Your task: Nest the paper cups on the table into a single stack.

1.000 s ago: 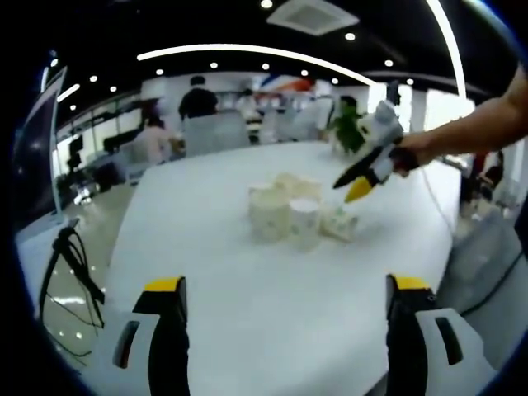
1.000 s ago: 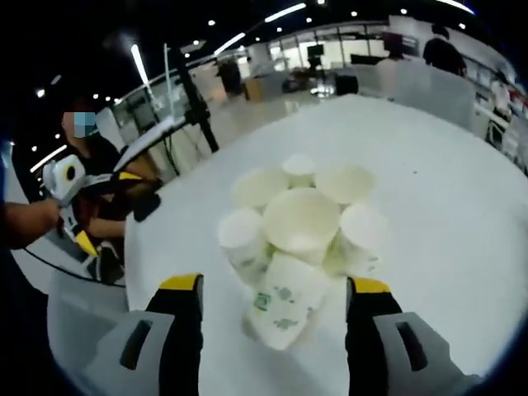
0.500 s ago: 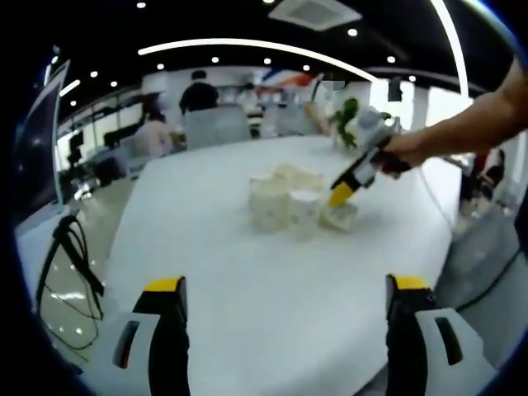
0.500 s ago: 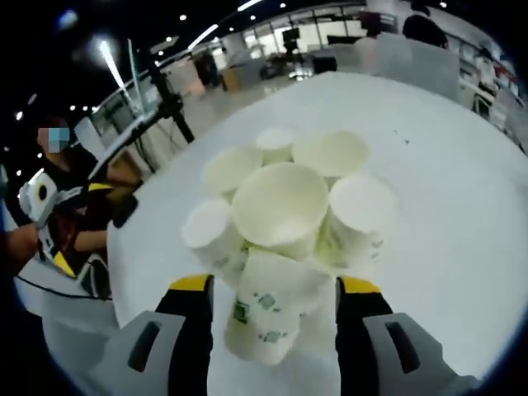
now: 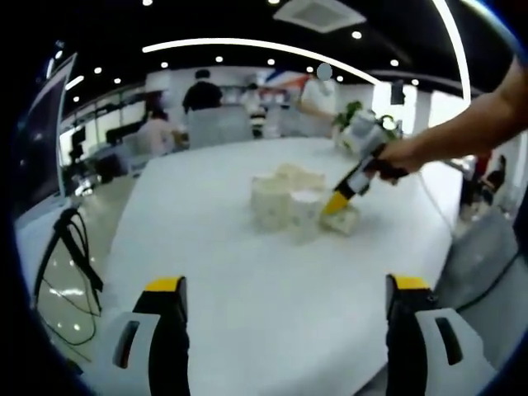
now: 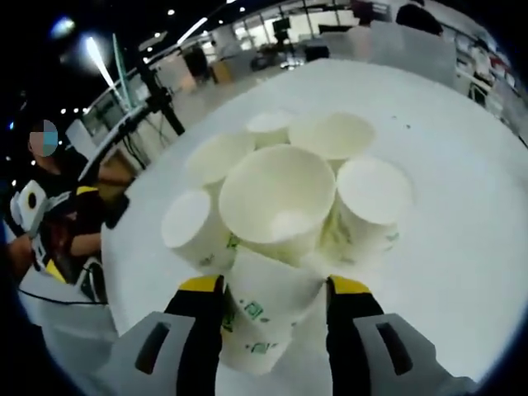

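The right gripper view looks down into a bunch of white paper cups (image 6: 276, 202) near the middle of the white table (image 6: 462, 247); some stand mouth up and some bottom up. One cup lying on its side (image 6: 260, 318) has small green marks, too blurry to read. The right gripper (image 6: 272, 289) has its yellow-tipped jaws close on both sides of that cup. The left gripper view shows the cups from far off, with a hand (image 5: 396, 157) tilting the right gripper down at them. The left gripper (image 5: 285, 289) is wide apart and holds nothing, near the table's edge.
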`<state>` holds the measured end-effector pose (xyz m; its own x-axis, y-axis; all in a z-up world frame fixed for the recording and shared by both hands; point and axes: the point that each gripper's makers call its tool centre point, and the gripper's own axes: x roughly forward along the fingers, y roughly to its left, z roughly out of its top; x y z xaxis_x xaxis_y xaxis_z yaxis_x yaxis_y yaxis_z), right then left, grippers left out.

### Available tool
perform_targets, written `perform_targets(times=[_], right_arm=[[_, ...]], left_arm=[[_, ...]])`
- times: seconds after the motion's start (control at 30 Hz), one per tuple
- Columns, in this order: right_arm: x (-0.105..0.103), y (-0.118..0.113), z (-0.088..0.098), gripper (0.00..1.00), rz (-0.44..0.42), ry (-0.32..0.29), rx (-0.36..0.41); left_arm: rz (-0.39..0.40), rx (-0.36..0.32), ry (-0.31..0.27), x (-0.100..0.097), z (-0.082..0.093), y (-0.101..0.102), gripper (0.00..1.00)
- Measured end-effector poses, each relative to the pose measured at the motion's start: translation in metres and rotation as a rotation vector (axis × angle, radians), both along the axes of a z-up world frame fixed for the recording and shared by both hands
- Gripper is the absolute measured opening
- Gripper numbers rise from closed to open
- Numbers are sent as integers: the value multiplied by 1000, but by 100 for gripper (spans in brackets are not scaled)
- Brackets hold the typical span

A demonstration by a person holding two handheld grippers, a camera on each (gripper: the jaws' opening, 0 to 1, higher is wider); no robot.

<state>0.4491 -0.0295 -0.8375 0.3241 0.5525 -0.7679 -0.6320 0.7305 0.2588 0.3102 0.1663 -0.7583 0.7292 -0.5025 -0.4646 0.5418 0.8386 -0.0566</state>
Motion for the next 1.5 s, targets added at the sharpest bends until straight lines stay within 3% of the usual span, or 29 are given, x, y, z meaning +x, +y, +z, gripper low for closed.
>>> perform_targets(times=[0.17,0.27,0.43,0.63,0.73,0.8,0.87,1.33,1.5], right_arm=[[-8,-8,1,46,64,11,-17],[-11,-14,1,47,145,-26,-60],[-9,-18,2,48,85,-2,-52],[-12,-12,-3,58,19,72,-20],[-11,-9,-4,54,20,66,-22],[-13,-7,-4,43,23,81,-20],[-13,-4,-6,43,21,87,-14],[-18,-8,-2,40,68,37,-23],[-21,-9,4,39,104,-19,-15]], left_arm=[[-5,-5,-8,3,3,-3,99],[-12,-6,-8,3,2,-6,99],[-17,-10,-7,2,2,-11,99],[-17,-5,-7,-1,3,-7,99],[-8,-4,-6,-2,2,-4,99],[-5,-3,-3,-3,2,-3,99],[-4,2,-1,-4,0,-2,99],[-12,4,2,1,-1,-6,99],[-22,-7,-7,4,2,-11,99]])
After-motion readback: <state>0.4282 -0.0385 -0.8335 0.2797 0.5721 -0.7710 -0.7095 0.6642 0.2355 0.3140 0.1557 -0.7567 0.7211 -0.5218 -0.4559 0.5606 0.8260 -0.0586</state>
